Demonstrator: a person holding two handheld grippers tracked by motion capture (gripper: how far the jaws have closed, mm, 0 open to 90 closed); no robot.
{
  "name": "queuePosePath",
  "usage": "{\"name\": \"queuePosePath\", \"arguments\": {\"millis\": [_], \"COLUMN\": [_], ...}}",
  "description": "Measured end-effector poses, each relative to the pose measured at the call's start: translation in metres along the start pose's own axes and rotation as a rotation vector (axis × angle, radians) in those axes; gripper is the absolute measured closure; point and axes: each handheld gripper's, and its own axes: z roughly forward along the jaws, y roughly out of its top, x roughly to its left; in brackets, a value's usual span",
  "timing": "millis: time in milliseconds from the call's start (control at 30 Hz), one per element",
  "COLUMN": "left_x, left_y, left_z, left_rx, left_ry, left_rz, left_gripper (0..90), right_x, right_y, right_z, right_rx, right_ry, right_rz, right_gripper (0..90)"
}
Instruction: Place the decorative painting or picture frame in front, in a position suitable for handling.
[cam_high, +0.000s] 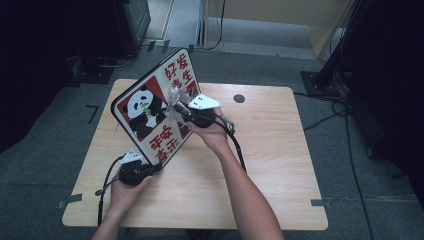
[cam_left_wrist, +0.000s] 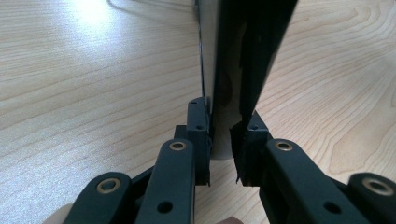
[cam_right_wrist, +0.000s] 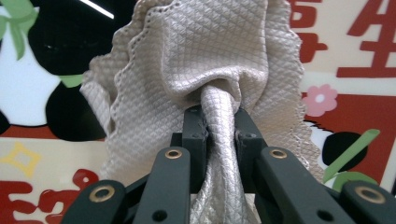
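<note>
Work in hand: wiping the printed face of a panda board (cam_high: 150, 112) with a cloth (cam_high: 175, 100) while the board stands propped on the counter (cam_high: 270, 150).

Board: tilted up on its lower edge near the left front of the counter, printed face turned toward the person. My reading is that it is stood up this way so the whole face can be reached from the front.

Left hand-held gripper (cam_high: 150, 169): clenched on the board's lower corner. In the left gripper view the two jaws stand on either side of the thin edge (cam_left_wrist: 224, 121), pads against it. It appears to serve as the anchor that stops the board from sliding or tipping.

Right hand-held gripper (cam_high: 186, 111): grasping the cloth. In the right gripper view a twisted neck of the pale quilted cloth (cam_right_wrist: 219, 116) is pinched between the jaws, and the rest fans out ahead of the tips.

Cloth against the board: bunched directly in front of the right hand-held gripper, lying on or just off the middle of the printed face, beside the panda; contact cannot be told for certain.

Why the fan shape: a spread pad probably covers more surface per stroke.
</note>
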Motion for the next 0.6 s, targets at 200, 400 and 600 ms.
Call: {"name": "queuePosePath", "arguments": {"millis": [200,400,600], "left_x": [0.000,0.001,0.000], "left_y": [0.000,0.000,0.000], "left_z": [0.000,0.000,0.000], "left_rx": [0.000,0.001,-0.001], "left_ry": [-0.003,-0.005,-0.005], "left_rz": [0.000,0.000,-0.001], "left_gripper": [79.7,79.7,79.8], "right_x": [-0.019,-0.041,-0.041], "right_y": [-0.004,-0.011,-0.016], "right_z": [0.003,0.008,0.008], "right_rx": [-0.007,0.005,0.018], "right_ry": [-0.066,-0.213,-0.214], "right_rz": [0.061,0.125,0.143], "right_gripper": [80.2,79.7,78.7]}}
